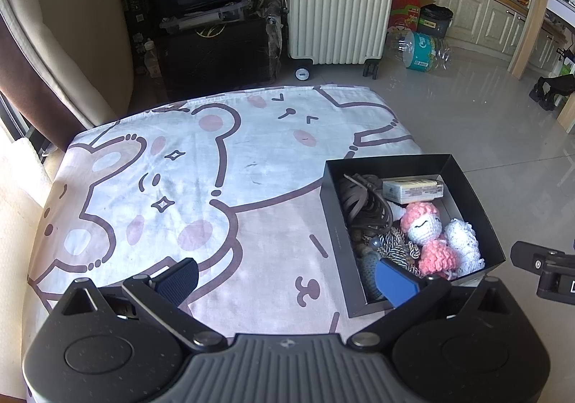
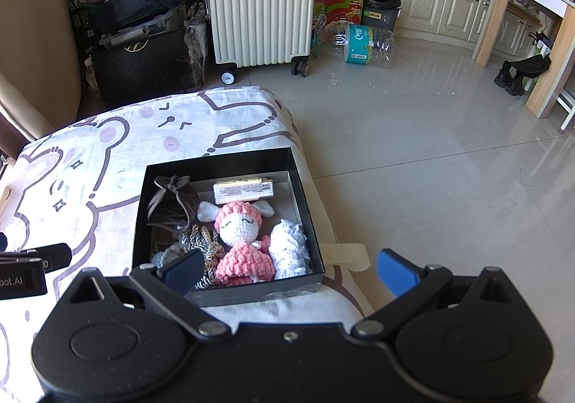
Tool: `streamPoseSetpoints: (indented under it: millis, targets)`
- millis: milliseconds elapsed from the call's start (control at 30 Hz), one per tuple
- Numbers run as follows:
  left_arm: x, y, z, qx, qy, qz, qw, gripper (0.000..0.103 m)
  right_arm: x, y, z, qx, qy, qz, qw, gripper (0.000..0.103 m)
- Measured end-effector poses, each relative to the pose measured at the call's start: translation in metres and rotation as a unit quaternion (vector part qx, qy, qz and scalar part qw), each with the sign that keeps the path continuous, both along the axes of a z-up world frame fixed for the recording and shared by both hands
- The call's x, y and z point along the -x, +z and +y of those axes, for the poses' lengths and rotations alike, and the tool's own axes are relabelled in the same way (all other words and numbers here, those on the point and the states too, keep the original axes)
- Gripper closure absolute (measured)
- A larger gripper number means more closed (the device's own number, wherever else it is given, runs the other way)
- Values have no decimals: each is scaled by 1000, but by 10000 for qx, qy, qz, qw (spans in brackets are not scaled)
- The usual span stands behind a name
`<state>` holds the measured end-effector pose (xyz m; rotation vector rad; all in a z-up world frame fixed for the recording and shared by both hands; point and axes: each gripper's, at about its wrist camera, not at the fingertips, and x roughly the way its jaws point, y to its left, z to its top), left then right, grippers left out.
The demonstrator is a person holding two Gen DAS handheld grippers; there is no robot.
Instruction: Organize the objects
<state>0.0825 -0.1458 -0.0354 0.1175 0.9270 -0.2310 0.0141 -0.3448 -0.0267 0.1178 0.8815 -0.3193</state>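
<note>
Right wrist: suitcase (image 2: 261,4), bottle (image 2: 363,40) beyond full box (image 2: 305,201).

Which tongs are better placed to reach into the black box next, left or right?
Right, probably. The right tongs are open almost squarely before the black box, with the pink doll ahead. The left tongs, also open, face mostly bare cloth.

Left gripper (image 1: 287,277) at bottom of frame, jaws spread wide, empty. Black box (image 1: 336,223) at lower right on bear-print cloth (image 1: 179,180), holding pink crochet doll (image 1: 424,223), white crochet piece (image 1: 463,241), brown leather pouch (image 1: 366,201), small carton (image 1: 413,190). Cream suitcase (image 1: 337,4) at top centre.
</note>
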Motion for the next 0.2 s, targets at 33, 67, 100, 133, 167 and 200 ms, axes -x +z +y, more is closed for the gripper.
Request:
streamPoseSetpoints:
  millis: [33,67,100,133,167,200]
  targets:
    - [-1,0,-1,2,-2,8,10000,0,0,0,0,1,1,0,10000,0]
    - [-1,0,-1,1,-4,15,10000,0,0,0,0,0,1,0,10000,0]
    - [-1,1,-1,-1,-5,19,10000,0,0,0,0,-1,2,-1,10000,0]
    - [-1,1,-1,-2,-3,20,10000,0,0,0,0,-1,1,0,10000,0]
    - [-2,1,-2,-5,-7,21,10000,0,0,0,0,0,1,0,10000,0]
    - [-2,1,-2,-3,-7,26,10000,0,0,0,0,0,2,0,10000,0]
